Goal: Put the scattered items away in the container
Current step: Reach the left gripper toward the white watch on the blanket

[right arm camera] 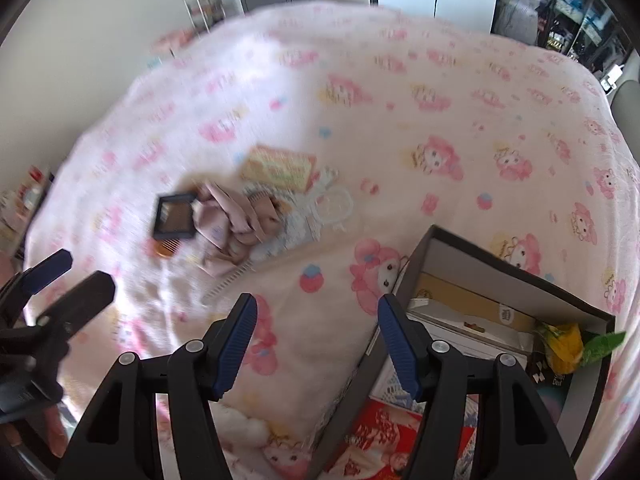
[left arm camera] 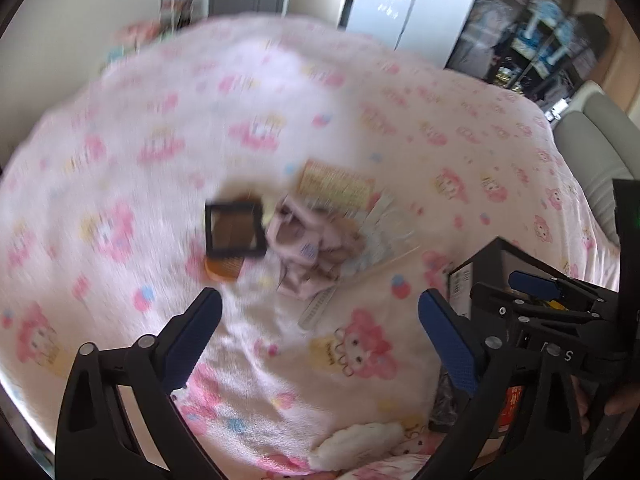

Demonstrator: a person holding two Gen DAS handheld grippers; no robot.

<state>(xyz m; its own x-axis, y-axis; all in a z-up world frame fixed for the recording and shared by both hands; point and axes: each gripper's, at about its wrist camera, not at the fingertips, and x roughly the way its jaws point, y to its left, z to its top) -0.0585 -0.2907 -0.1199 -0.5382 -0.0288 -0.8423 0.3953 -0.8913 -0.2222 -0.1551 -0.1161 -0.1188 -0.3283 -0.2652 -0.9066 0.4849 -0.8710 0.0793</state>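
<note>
A pile of items lies on the pink cartoon-print bedcover: a black square compact, an orange comb under it, a crumpled pink cloth, a yellow-green packet and a white comb. My left gripper hangs open above the cover, short of the pile, with nothing between its fingers. The dark box stands at the right and holds packets and a flat carton. My right gripper is open and empty over the box's left wall. The pile's compact lies ahead and to its left.
A white fluffy item lies on the cover close under the grippers. A grey cushioned seat borders the bed at the right. Cabinets and dark shelves stand beyond the far edge. The left gripper shows at the right wrist view's left edge.
</note>
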